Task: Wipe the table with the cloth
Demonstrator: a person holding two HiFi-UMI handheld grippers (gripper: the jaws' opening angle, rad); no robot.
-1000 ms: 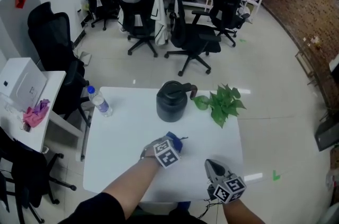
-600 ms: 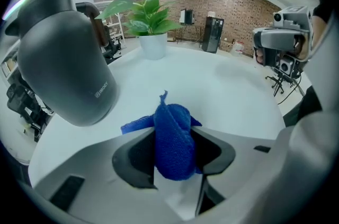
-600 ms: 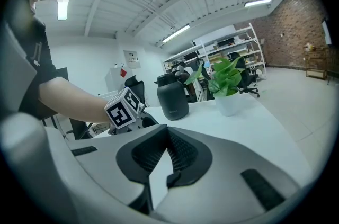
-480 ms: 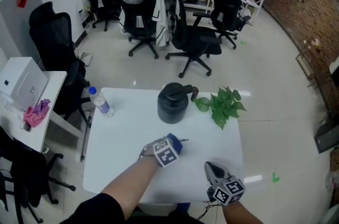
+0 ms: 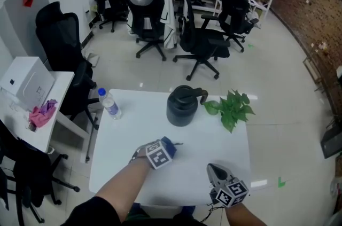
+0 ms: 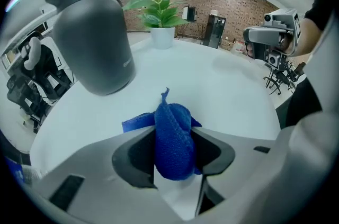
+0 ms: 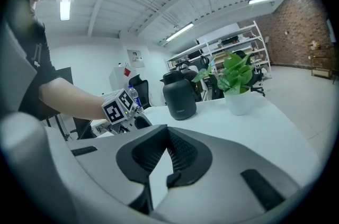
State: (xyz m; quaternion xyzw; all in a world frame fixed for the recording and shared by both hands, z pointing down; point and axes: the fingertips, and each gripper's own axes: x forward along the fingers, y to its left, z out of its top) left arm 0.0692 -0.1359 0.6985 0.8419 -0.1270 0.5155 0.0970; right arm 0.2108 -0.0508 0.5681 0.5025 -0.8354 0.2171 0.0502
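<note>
A blue cloth (image 6: pixel 172 138), bunched into a thick fold, is clamped between the jaws of the left gripper (image 6: pixel 173 151). Its loose corner pokes out ahead of the jaws, and its lower edge looks to rest on the white table (image 6: pixel 228 85) directly beneath the gripper. The fabric looks soft and nubby, like microfibre towelling. The jaws are moulded grey plastic with dark, rounded inner pads.

The tabletop is smooth, matte and rectangular with rounded corners, and no stains show on it. Ahead of the left gripper and to its left stands a dark grey jug (image 6: pixel 95 37). It is squat and cylindrical, with a satin finish and a spout on its lid. Further ahead is a leafy green plant (image 6: pixel 159 11) in a small white pot. A clear plastic bottle (image 5: pixel 109 104) stands far off to the gripper's left, near the table's edge.

The right gripper (image 7: pixel 165 164) waits at the near edge, to the right of the left one. Its ribbed pads are closed together on nothing.

The wiping step seems to be in hand. The next move likely calls for pressing the cloth flat and sweeping it across open tabletop, steering clear of the jug.
</note>
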